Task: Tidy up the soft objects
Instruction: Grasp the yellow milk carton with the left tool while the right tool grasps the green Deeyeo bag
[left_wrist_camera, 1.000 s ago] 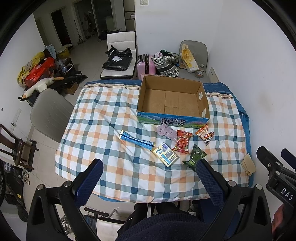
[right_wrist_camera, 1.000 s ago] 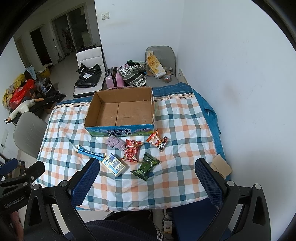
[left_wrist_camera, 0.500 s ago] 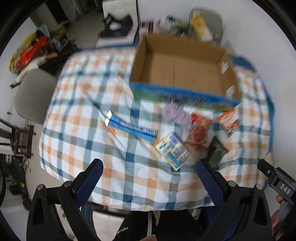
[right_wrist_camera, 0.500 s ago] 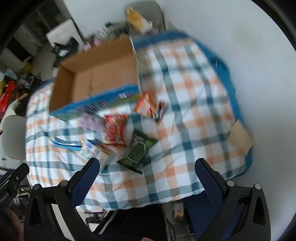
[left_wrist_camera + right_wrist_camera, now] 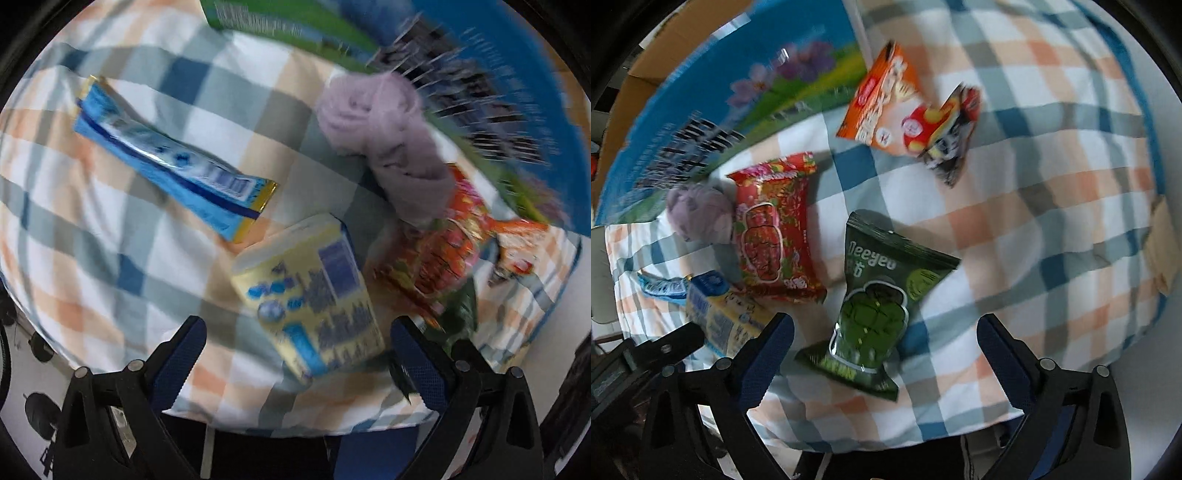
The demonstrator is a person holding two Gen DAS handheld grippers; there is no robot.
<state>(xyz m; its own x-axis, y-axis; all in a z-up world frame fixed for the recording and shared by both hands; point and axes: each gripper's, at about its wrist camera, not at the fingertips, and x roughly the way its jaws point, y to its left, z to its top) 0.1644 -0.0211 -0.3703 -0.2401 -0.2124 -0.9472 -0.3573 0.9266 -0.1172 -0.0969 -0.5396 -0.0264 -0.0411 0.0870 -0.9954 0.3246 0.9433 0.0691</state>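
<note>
My left gripper [image 5: 299, 354] is open, low over the checked tablecloth [image 5: 110, 229], with a yellow and blue pack [image 5: 314, 295] just ahead between its fingers. Beyond lie a long blue wrapper [image 5: 177, 162], a rolled purple cloth [image 5: 388, 140] and a red snack bag [image 5: 450, 254]. My right gripper [image 5: 886, 354] is open, just short of a green snack bag [image 5: 875, 306]. Around it lie the red bag [image 5: 775, 229], an orange packet [image 5: 886, 107] and the purple cloth [image 5: 698, 214]. The cardboard box's printed front [image 5: 713, 122] stands behind.
The box front [image 5: 461, 85] fills the upper right of the left wrist view. A tan piece of card [image 5: 1161, 243] lies at the table's right edge. The left gripper's body [image 5: 635, 358] shows at the lower left of the right wrist view. The table's near edge is just under both grippers.
Both grippers have moved down and forward from high above the table to close over the items. Both stay open. The items have not moved.
</note>
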